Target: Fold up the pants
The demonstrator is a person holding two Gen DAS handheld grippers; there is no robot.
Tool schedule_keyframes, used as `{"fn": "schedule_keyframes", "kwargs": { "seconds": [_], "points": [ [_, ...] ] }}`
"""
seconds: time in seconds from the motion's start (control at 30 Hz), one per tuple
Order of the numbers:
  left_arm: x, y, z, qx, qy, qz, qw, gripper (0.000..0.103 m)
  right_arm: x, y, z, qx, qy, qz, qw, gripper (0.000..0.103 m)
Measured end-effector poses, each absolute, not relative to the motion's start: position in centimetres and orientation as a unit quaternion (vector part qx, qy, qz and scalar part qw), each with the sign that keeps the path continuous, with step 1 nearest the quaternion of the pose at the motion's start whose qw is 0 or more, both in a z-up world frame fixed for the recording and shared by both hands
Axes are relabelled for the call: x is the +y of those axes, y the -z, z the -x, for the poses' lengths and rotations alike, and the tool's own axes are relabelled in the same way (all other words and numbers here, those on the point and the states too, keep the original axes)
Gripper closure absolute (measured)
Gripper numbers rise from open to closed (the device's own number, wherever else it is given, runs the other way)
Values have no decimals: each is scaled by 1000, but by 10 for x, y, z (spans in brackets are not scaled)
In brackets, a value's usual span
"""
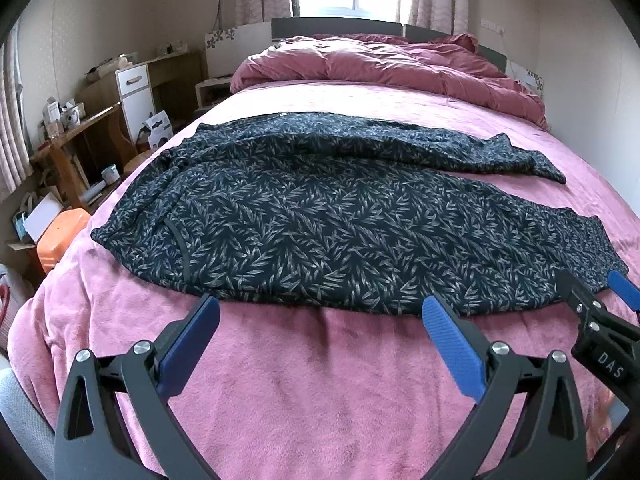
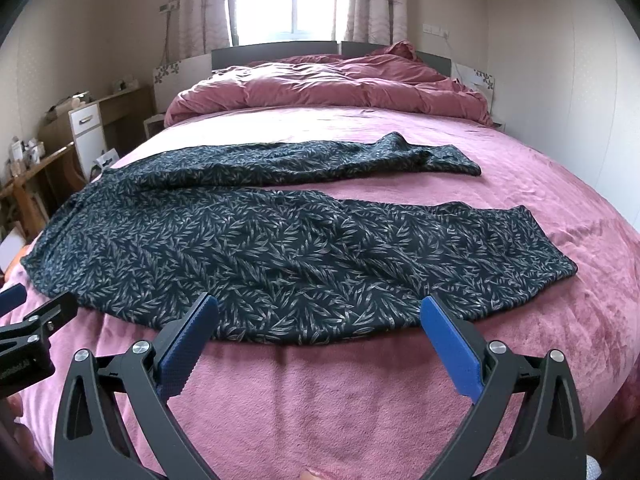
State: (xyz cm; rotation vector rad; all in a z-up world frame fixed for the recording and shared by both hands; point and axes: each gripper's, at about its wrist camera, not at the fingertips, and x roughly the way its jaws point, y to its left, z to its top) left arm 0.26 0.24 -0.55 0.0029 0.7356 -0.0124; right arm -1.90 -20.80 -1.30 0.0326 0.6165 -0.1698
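Both grippers, left gripper (image 1: 320,308) and right gripper (image 2: 320,308), hovered with jaws spread wide above leaf-print pants (image 2: 280,248) laid flat on a pink bed (image 2: 320,400).

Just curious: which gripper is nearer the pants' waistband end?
Left. The left gripper hovers near the pants' waistband end; the right gripper sits further toward the leg cuffs.
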Motion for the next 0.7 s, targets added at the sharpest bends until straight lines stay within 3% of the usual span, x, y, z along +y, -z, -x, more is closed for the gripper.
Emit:
{"fn": "schedule_keyframes", "kwargs": {
  "seconds": [0.7],
  "points": [
    [4,7,-5,367,6,4,930,2,-207,13,19,304,84,-14,949,3]
  ]
}}
